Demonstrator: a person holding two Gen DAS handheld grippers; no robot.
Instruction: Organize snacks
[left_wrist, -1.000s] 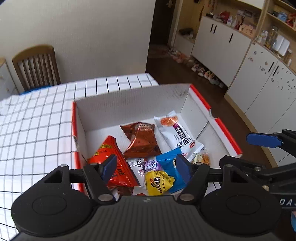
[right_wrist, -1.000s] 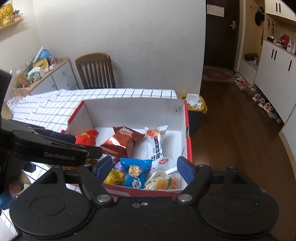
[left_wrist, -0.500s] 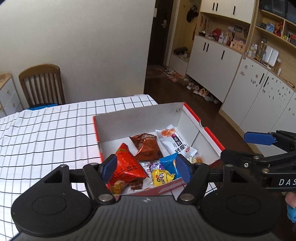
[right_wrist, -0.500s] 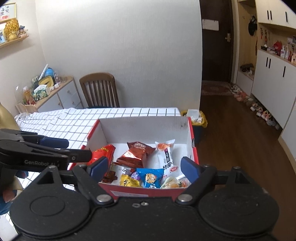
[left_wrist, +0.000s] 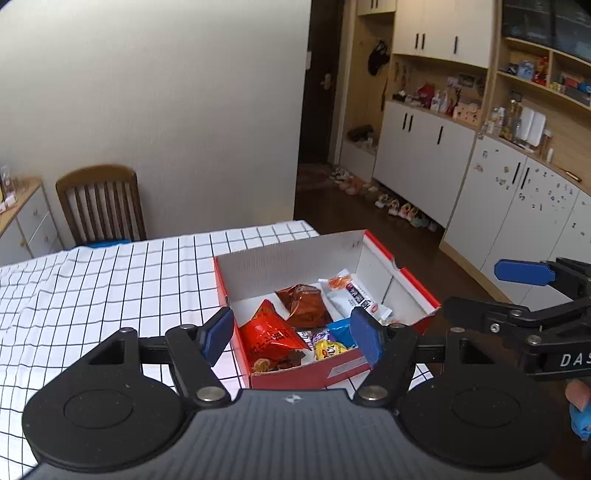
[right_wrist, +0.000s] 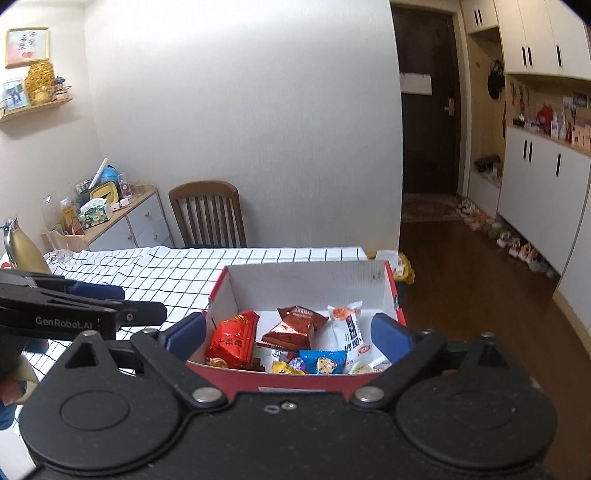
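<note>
Snack box (right_wrist: 395, 291) long axis runs away from cameras; both grippers' fingers (left_wrist: 364, 334) apart, empty; right just widened.

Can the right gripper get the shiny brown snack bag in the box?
Probably yes. The right gripper is open and empty, the red cardboard box has no lid, and the shiny brown snack bag lies on top, uncovered.

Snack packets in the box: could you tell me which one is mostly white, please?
The long white packet with the orange picture at its top, lying towards the right side of the box; the others are red, brown, blue or yellow.
</note>
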